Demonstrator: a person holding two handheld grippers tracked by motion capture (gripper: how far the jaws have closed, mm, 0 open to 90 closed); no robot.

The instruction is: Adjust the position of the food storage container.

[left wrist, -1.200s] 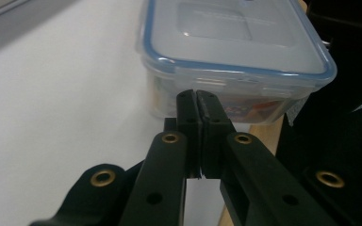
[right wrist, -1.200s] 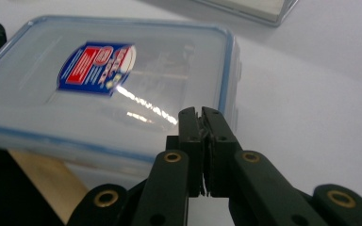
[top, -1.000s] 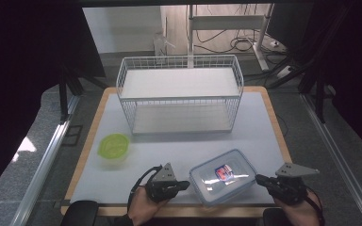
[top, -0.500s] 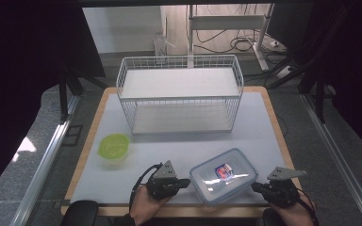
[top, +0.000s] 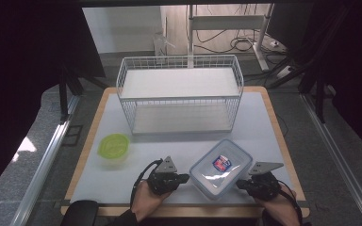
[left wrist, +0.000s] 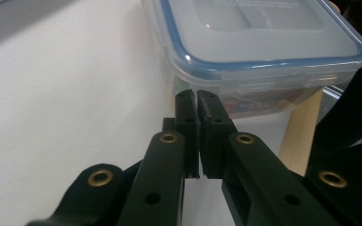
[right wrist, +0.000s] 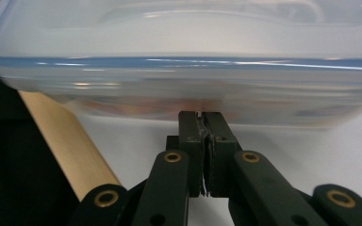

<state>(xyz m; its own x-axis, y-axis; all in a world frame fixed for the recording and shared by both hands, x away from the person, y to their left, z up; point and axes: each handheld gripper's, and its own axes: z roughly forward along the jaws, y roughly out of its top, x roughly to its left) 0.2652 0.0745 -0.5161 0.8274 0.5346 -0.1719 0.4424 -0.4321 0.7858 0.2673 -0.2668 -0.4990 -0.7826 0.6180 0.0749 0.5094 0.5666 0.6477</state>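
A clear plastic box (top: 221,168) with a blue-sealed lid and a red-and-blue label stands near the table's front edge. To its left, my left gripper (top: 185,178) is shut and empty, tips pointing at the box's wall. In the left gripper view the closed jaws (left wrist: 197,96) stop right at the box (left wrist: 259,42) below its rim. At the box's front right corner my right gripper (top: 240,184) is also shut with nothing in it. The right gripper view has its tips (right wrist: 204,115) up against the lower wall of the box (right wrist: 184,61).
A white wire basket rack (top: 179,94) with two shelves stands at the back middle of the white mat. A green round lid or bowl (top: 114,146) lies at the left. The wooden table edge (top: 283,141) runs close by on the right.
My right gripper has come down and leftward, closing in on the box's front right corner. The left gripper and the box have stayed put.
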